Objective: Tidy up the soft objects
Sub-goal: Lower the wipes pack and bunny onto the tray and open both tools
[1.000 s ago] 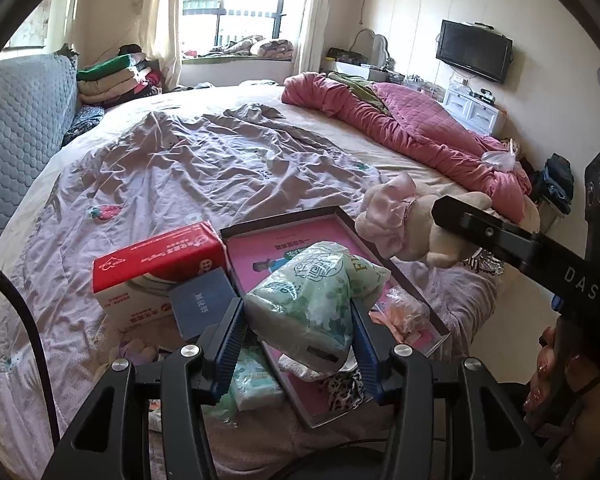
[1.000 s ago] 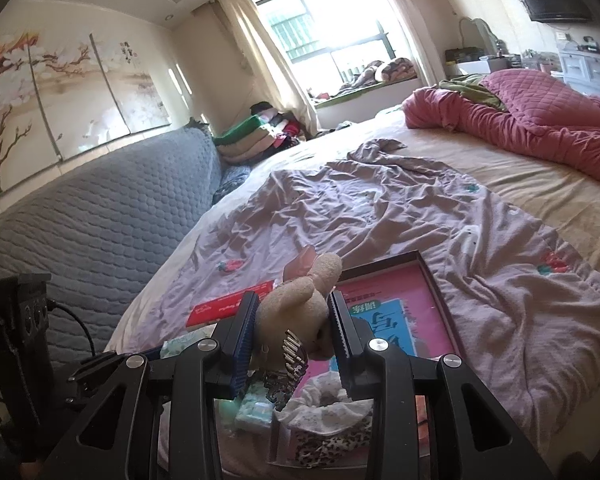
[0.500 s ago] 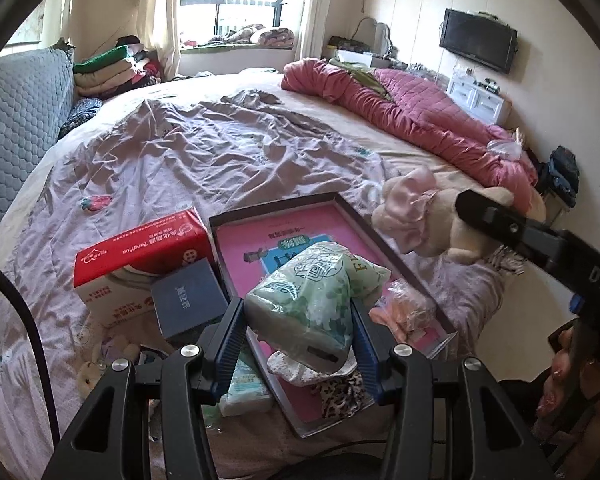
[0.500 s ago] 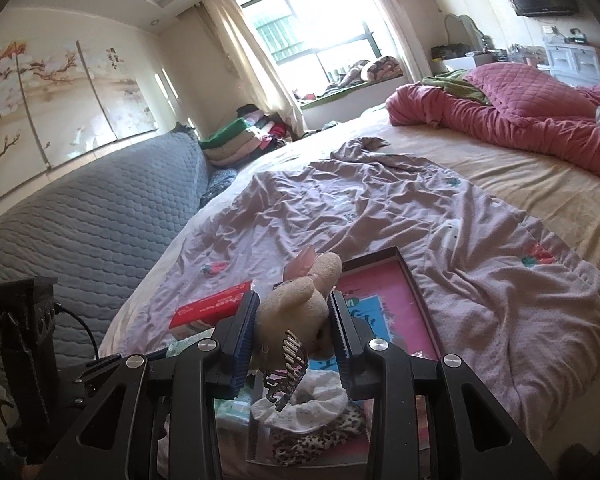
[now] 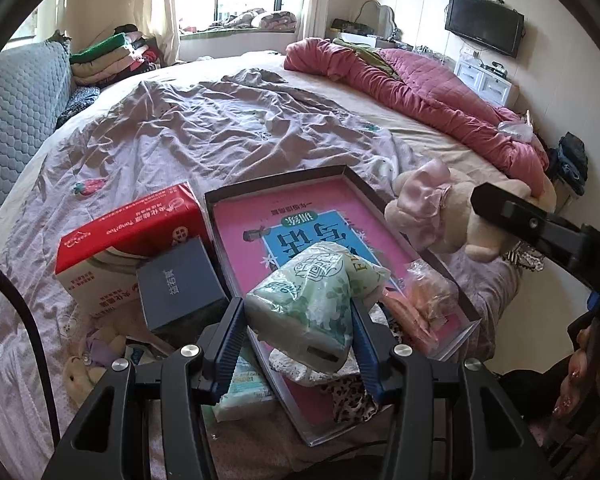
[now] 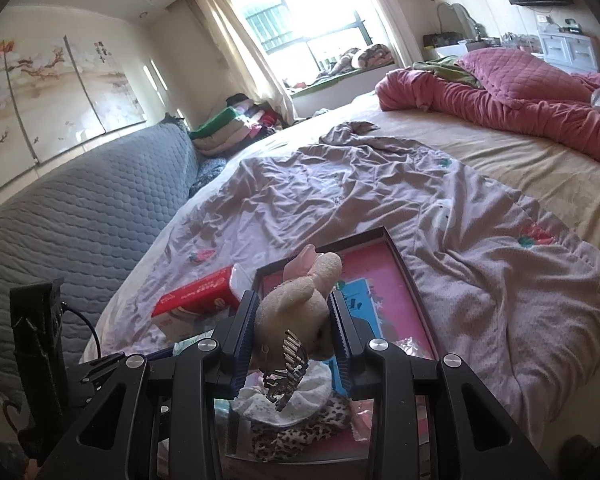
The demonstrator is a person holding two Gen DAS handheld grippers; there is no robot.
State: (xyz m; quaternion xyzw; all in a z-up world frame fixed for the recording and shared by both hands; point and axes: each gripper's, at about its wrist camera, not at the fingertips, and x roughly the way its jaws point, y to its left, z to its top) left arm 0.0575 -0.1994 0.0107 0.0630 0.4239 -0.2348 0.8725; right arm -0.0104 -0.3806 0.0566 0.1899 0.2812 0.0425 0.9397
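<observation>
Left gripper (image 5: 298,334) grips the green tissue pack (image 5: 312,304); right gripper (image 6: 293,334) clamps the plush toy (image 6: 296,300). Both hang over the pink tray (image 5: 392,236) at the bed's near edge. Lower onto bare tray floor before releasing, judged best.

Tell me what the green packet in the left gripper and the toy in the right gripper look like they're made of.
Green packet: thin glossy plastic film, judging by its crinkles and sheen, printed with a pattern; contents look soft, since it bulges between the pads. Plush toy: cream fuzzy fabric, probably stuffed, with a pink satin-like bow; its nap looks matte and it dents under the grip.
</observation>
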